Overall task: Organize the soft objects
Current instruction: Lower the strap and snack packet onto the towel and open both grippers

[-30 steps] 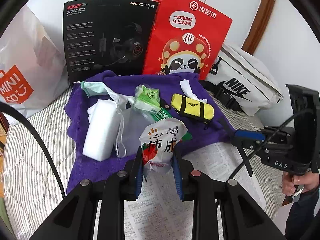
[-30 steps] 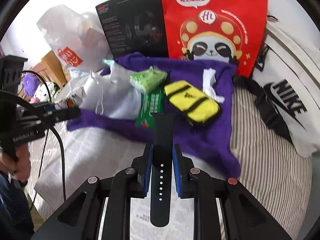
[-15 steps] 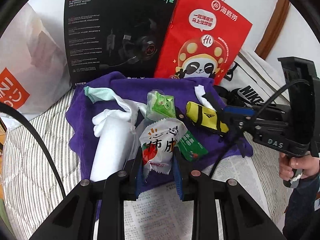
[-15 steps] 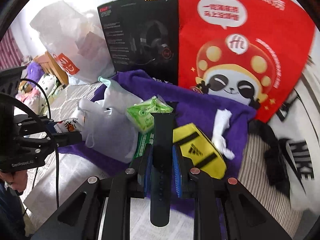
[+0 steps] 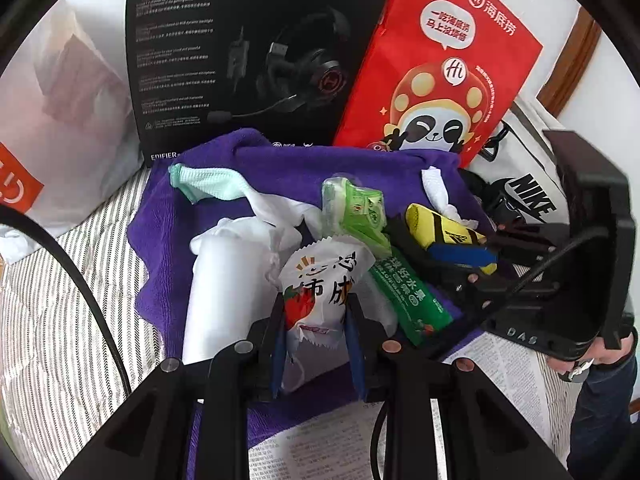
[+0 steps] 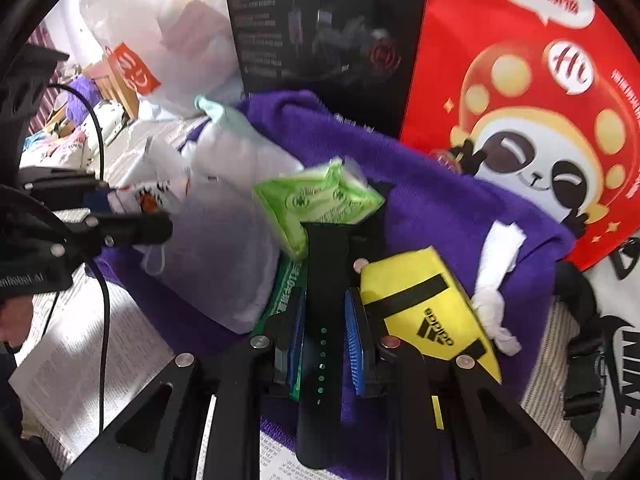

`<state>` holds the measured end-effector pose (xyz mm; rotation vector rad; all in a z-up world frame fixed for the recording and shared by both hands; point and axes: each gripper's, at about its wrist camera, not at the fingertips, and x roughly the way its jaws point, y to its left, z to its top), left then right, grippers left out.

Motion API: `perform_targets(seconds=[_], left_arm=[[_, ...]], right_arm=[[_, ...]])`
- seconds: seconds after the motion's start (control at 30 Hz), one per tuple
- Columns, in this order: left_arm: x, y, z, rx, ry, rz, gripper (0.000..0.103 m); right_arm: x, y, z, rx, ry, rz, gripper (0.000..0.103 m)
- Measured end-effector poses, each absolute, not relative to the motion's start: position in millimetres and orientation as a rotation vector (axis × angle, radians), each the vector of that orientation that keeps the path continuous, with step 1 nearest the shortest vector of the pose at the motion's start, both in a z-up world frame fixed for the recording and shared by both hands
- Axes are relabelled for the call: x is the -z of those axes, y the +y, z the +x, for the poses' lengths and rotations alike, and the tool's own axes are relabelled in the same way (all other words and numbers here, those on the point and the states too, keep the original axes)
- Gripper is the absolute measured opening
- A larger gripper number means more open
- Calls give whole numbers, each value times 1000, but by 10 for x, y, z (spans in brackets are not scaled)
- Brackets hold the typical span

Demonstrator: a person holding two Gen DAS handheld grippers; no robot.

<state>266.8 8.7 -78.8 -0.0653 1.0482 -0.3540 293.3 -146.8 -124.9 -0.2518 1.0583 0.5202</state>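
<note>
"EDIFIER" and "HECATE" are printed on the black headset box (image 5: 248, 52), and "Hi" with 海底捞 on the red paper bag (image 5: 448, 68). "NIKE" is read on the white bag (image 5: 532, 196), "adidas" on the yellow pouch (image 6: 428, 312), and "DAS" on the right gripper (image 5: 464, 256).

The left gripper (image 5: 316, 344) clamps a white snack packet (image 5: 320, 280) (strawberry print) between its blue pads, above the purple towel (image 5: 288, 164). The right gripper (image 5: 448, 252) reaches in from the right, beside the yellow pouch (image 5: 436, 224) and the green sachet (image 5: 408, 296). A black headset box (image 5: 248, 52) and a red panda bag (image 5: 444, 76) stand behind the towel.
</note>
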Motion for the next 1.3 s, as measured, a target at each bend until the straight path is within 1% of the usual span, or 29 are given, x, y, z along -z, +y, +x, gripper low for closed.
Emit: perform_targets(seconds=[0.17, 0.43, 0.53, 0.57, 0.6, 0.97, 1.0, 1.03, 1.1, 1.17, 1.23, 1.3], left_arm=[[815, 93, 2710, 360, 1059, -67, 25], [888, 39, 2746, 378, 1071, -53, 25], [916, -5, 2770, 384, 1075, -39, 25], [932, -17, 2783, 386, 1077, -35, 25], [953, -31, 2794, 390, 1080, -33, 25], [1065, -176, 2811, 398, 1084, 48, 28], [1073, -199, 2804, 397, 1083, 64, 31], [1076, -215, 2796, 396, 1082, 74, 36], [1082, -247, 2780, 409, 1077, 85, 43], [1084, -259, 2755, 419, 1068, 93, 45], [1083, -265, 2723, 423, 1064, 98, 52], [1071, -282, 2691, 431, 1063, 105, 55]], right_arm=[[1397, -1472, 2963, -530, 1092, -236, 20], [1372, -1589, 2963, -537, 1079, -207, 22], [1317, -1646, 2939, -540, 1072, -194, 31], [1303, -1661, 2929, -540, 1068, -191, 36], [1289, -1681, 2914, -540, 1065, -191, 39], [1095, -1910, 2788, -479, 1051, -151, 39], [1072, -1929, 2772, -473, 1047, -149, 39], [1047, -1935, 2751, -464, 1044, -148, 39], [1018, -1966, 2709, -444, 1038, -145, 39], [977, -2033, 2661, -413, 1035, -135, 39], [955, -2085, 2620, -401, 1034, -117, 39], [933, -2136, 2560, -384, 1033, -100, 39]])
